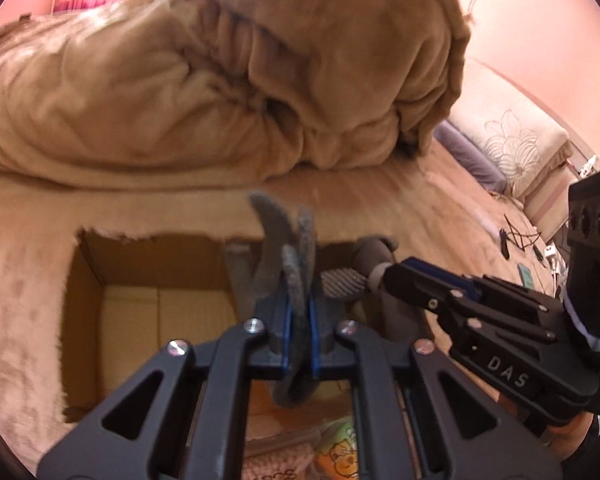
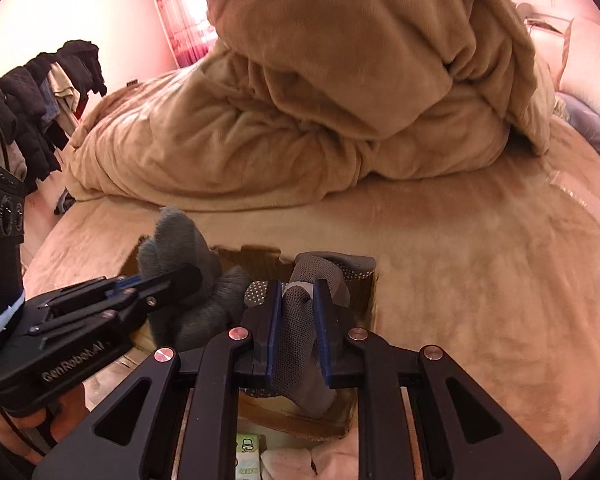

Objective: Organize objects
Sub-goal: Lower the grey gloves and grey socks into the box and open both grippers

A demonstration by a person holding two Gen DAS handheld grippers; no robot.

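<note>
We've got the left gripper (image 1: 299, 312) pinched tight on a fuzzy grey sock (image 1: 288, 248), the right gripper (image 2: 296, 320) clamped on a dotted grip sock (image 2: 300, 312). Over the cardboard box (image 1: 100, 264), fuzz could snag our pads.

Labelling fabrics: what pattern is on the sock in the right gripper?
Grey mesh sock with pale grip dots; right wrist view shows it best.

two tools (image 2: 296, 320), two grey gloves (image 2: 188, 280), one cardboard box (image 1: 96, 276)
</note>
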